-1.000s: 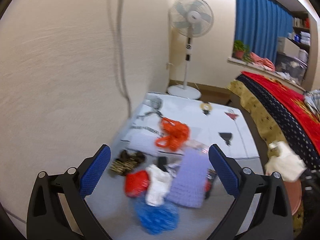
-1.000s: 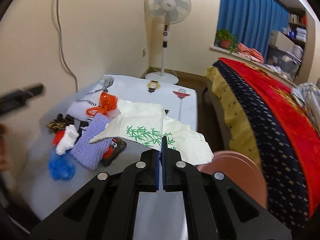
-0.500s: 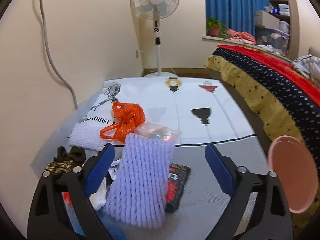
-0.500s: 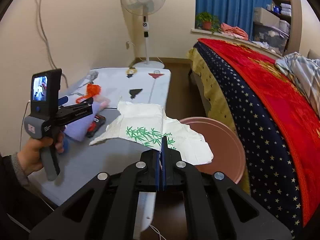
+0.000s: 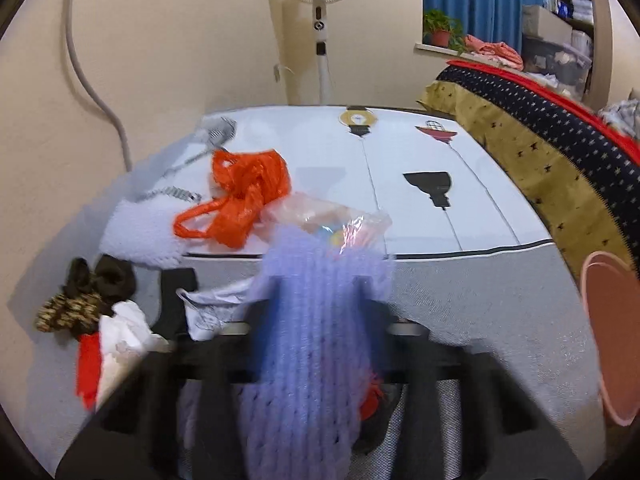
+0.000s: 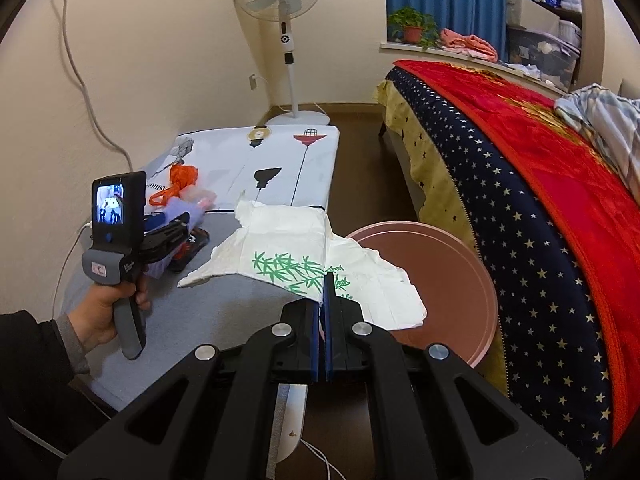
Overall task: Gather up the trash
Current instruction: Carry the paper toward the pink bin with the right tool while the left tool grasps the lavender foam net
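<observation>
Beside the bed, the pink bin [image 6: 448, 280] sits just beyond the right gripper [image 6: 323, 292], clamped on the paper wrapper [image 6: 288, 252]; the left gripper [image 5: 316, 312], farther off, straddles the purple foam net [image 5: 308, 344], grip unclear.

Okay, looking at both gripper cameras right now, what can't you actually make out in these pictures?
- Left wrist view: the left gripper is motion-blurred and wrapped by the purple foam net, so its grip is unclear.
- Left wrist view: the pink bin is cut off by the right edge.
- Right wrist view: the bin's inside is partly covered by the white bamboo-print paper in the right gripper.
- Right wrist view: the trash pile is hidden behind the left gripper's handle.
</observation>
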`<act>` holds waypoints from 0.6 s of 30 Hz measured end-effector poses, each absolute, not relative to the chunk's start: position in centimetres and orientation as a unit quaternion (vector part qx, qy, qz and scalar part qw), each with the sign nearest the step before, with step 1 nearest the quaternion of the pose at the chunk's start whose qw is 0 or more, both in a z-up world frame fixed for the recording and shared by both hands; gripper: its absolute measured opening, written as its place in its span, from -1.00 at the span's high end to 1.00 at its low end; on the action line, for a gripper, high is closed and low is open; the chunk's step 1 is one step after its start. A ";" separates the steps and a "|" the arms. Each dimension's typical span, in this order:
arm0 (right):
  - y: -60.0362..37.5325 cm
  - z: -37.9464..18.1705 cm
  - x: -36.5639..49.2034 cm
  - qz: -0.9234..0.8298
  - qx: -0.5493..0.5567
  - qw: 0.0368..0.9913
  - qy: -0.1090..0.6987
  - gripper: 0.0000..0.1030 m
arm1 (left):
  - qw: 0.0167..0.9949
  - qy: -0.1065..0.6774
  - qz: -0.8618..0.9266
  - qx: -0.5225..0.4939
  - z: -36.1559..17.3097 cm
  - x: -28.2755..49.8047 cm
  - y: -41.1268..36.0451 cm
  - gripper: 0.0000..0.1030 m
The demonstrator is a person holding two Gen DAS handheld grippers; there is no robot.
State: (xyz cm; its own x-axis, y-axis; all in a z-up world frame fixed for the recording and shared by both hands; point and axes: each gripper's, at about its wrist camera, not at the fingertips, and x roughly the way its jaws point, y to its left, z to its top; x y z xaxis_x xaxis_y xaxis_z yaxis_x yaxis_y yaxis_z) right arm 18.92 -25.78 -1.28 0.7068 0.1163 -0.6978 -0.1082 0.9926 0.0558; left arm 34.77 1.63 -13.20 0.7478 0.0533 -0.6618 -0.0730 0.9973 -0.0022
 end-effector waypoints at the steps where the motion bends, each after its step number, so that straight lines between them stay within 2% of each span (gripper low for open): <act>1: -25.7 -1.3 18.9 0.060 0.005 0.924 0.379 0.95 | 0.935 0.353 0.031 -0.017 -13.3 34.8 1.7 1.00; 5: -25.9 -1.3 18.9 0.058 0.010 0.923 0.379 0.95 | 0.941 0.338 0.025 -0.020 -11.9 33.9 2.0 1.00; 12: -26.1 -0.5 18.2 0.067 0.017 0.928 0.365 0.95 | 0.957 0.288 0.000 -0.044 -6.5 31.2 2.6 1.00; 14: -26.2 -0.3 17.9 0.070 0.019 0.929 0.362 0.95 | 0.954 0.295 -0.005 -0.046 -6.1 31.3 2.9 0.97; 16: -26.3 -0.1 17.7 0.071 0.023 0.930 0.361 0.95 | 0.949 0.312 -0.002 -0.043 -6.5 31.7 3.1 0.47; 17: -26.3 -0.1 17.6 0.071 0.023 0.930 0.361 0.95 | 0.949 0.313 0.010 -0.039 -6.9 31.8 3.2 -0.05; 18: -26.3 -0.1 17.5 0.072 0.022 0.930 0.361 0.95 | 0.950 0.309 0.018 -0.037 -7.2 31.6 3.2 -0.18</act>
